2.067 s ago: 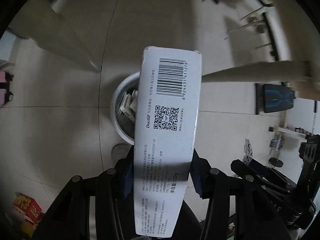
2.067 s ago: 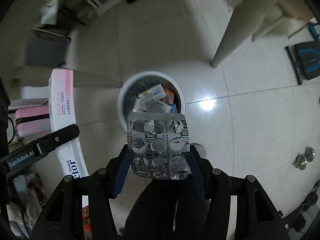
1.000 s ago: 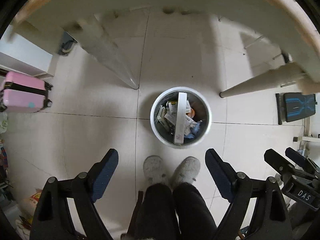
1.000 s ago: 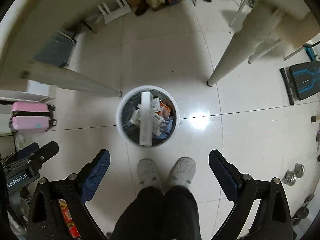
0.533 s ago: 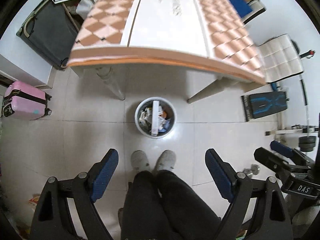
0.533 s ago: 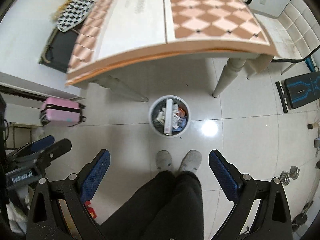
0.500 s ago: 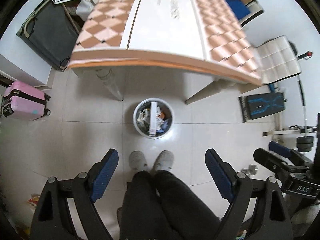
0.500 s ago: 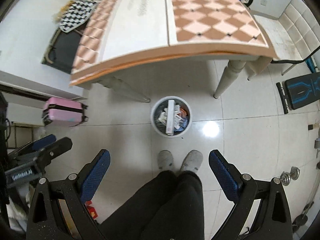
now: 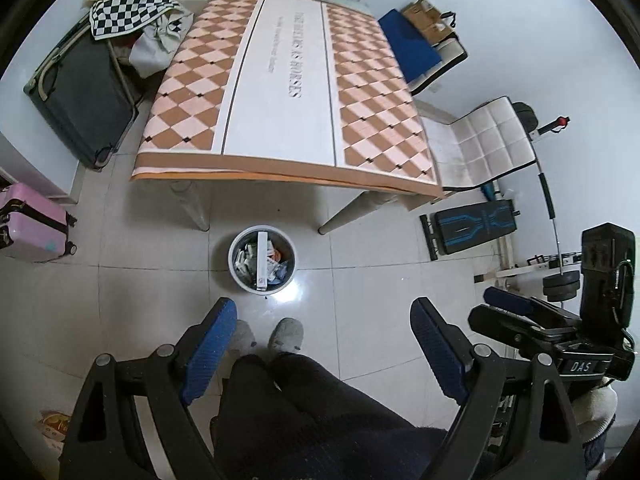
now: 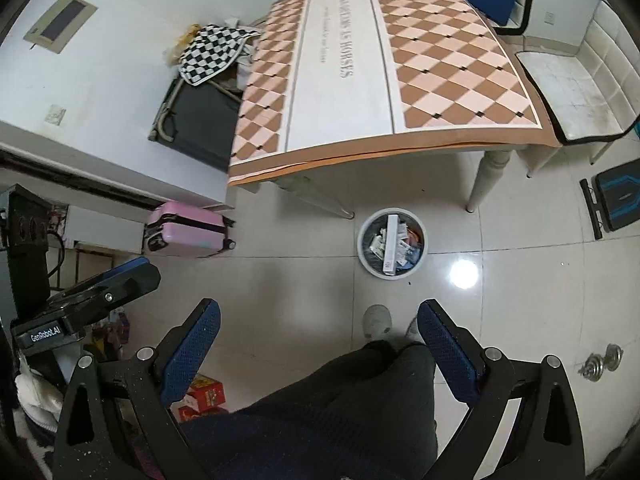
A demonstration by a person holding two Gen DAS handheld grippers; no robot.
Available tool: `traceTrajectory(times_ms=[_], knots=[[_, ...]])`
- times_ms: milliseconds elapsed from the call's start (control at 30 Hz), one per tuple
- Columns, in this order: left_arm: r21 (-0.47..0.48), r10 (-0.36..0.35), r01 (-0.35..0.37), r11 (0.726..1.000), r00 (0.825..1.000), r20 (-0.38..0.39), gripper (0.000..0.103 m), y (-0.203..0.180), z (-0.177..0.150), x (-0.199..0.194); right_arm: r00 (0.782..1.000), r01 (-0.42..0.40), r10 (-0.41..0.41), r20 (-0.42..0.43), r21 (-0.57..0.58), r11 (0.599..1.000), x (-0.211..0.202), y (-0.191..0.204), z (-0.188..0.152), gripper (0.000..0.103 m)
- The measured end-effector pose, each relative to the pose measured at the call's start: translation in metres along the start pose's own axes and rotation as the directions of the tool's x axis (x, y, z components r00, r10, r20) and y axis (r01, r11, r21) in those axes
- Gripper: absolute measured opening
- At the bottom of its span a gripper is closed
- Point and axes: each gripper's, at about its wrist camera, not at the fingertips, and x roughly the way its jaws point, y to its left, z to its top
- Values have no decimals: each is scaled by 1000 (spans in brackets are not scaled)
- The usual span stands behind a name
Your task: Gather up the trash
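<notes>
Left gripper (image 9: pixel 322 350) jaws wide apart, holding nothing; trash bin (image 9: pixel 262 259) on floor tiles below, by the table (image 9: pixel 288 92), long white box (image 9: pixel 262 261) lying across its contents. Right gripper (image 10: pixel 318 352) likewise spread and empty; bin (image 10: pixel 393 243) near table leg (image 10: pixel 486 178), pink suitcase (image 10: pixel 186 232) well left.
</notes>
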Motion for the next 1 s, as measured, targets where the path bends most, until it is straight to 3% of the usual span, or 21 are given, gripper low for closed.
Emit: traceTrajectory(times_ms=[300, 400, 1000], knots=[[15, -26, 26, 1000, 999, 20, 89, -11, -4, -15, 999, -34, 34, -6, -15, 999, -14, 9, -3, 100], [21, -36, 36, 999, 999, 24, 103, -13, -5, -17, 999, -39, 39, -13, -14, 999, -15, 9, -1, 103], [34, -55, 54, 998, 998, 22, 103, -20, -3, -17, 998, -50, 50, -27, 1, 999, -22, 6, 10, 103]])
